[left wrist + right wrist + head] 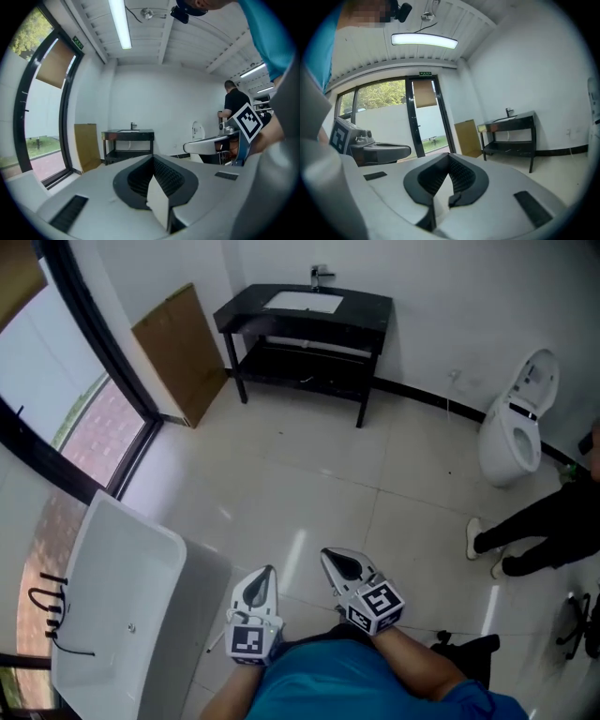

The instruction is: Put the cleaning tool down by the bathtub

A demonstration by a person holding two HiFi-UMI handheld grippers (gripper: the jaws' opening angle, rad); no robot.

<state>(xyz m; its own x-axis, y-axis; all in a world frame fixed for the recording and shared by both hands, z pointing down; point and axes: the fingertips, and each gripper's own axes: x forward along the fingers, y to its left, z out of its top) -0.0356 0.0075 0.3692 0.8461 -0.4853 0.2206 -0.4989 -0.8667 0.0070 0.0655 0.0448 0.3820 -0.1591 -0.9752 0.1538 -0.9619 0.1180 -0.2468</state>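
The white bathtub [122,615] stands at the lower left of the head view, with a black wiry fitting [52,610] at its outer end. A thin pale stick [216,641] lies on the floor against the tub's side; I cannot tell whether it is the cleaning tool. My left gripper [267,573] and right gripper [330,557] are held up close to my body, side by side, pointing into the room. Both are shut, with nothing between the jaws. In the left gripper view the jaws [154,187] meet; in the right gripper view the jaws [447,180] meet too.
A black vanity with a sink [305,310] stands against the far wall, a toilet [520,423] at the right, a brown board [178,352] leaning at the left. A person in black [534,531] stands at the right. Glass doors [84,427] run along the left.
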